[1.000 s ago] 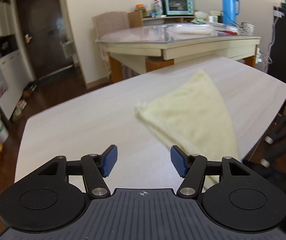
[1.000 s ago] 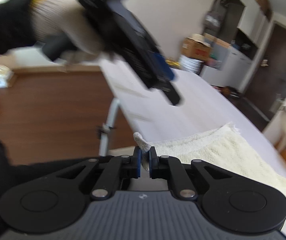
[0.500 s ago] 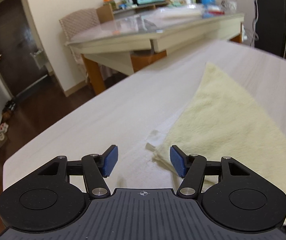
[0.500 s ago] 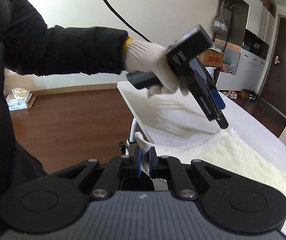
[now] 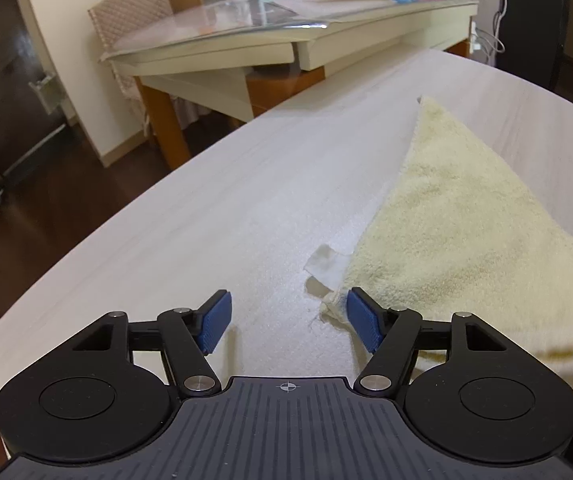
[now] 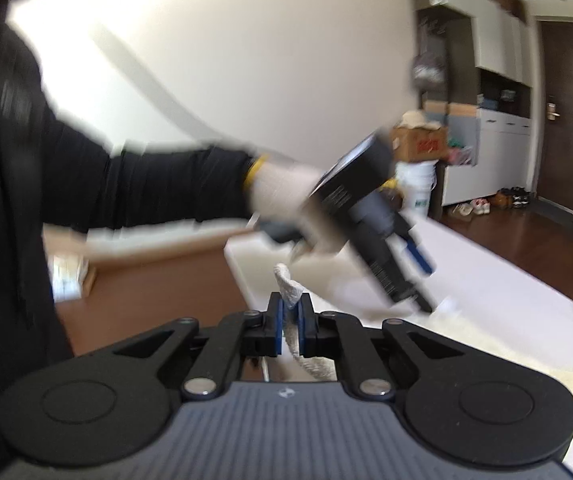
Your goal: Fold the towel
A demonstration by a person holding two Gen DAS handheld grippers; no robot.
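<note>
Right gripper pinching one towel corner, left gripper lining up on the next

The right gripper (image 6: 290,320) has its fingers clamped on a corner of the pale yellow towel (image 5: 466,216), the cloth poking up between the blue pads, probably so this edge can be carried over in a fold. The left gripper (image 5: 288,322) points down at the white surface (image 5: 206,208), its fingers apart and opening, with the near towel corner and its white label (image 5: 328,262) just inside the right-hand finger (image 5: 362,324); no pad presses it, so this looks like a setup for a second grasp. The right view is motion-blurred: the gloved hand (image 6: 278,196) holding the left gripper smears, and most of the towel sits hidden below the fingers.
</note>
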